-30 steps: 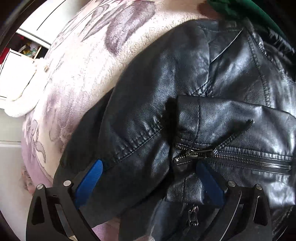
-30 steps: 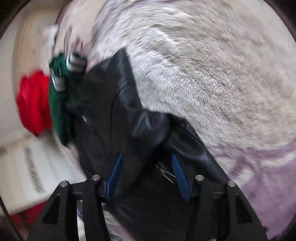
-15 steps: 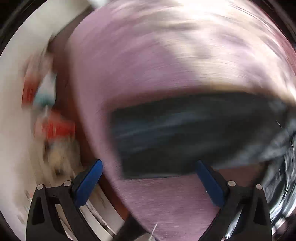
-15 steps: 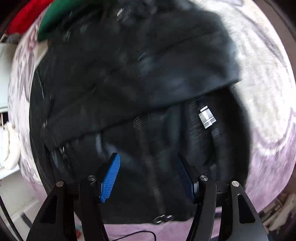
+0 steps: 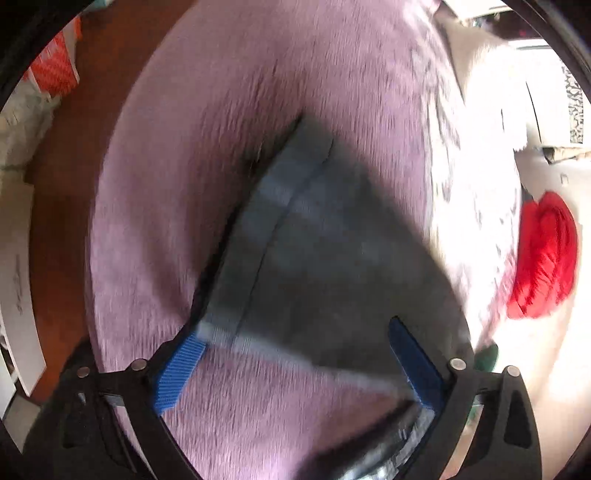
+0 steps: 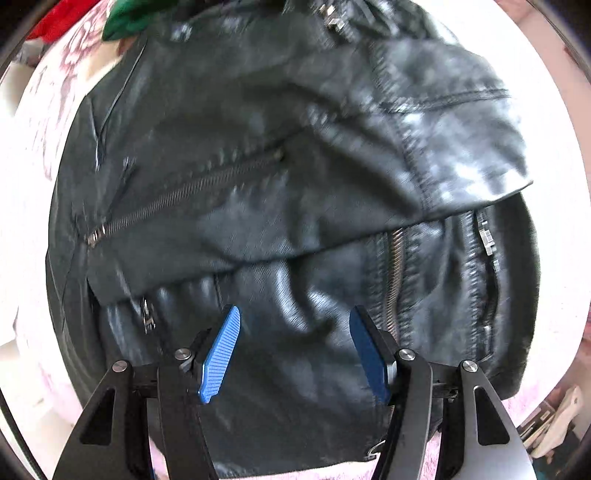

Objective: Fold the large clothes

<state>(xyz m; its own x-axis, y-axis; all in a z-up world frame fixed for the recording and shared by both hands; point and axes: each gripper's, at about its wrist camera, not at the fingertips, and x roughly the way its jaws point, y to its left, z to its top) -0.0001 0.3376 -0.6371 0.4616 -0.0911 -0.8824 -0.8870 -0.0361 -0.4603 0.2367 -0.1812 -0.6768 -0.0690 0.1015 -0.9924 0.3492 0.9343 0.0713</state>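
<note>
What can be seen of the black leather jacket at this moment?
The black leather jacket looks like glossy, creased leather with stitched seams. A diagonal metal zipper crosses its chest, and more zippers run down the right side. It lies spread on the pink floral blanket, one panel folded across the front. A green garment lies at its top edge. The right tool hangs open above it, not gripping.

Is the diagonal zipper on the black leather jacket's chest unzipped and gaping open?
No, the diagonal zipper on the black leather jacket runs shut along its whole visible length, teeth meshed.
</note>
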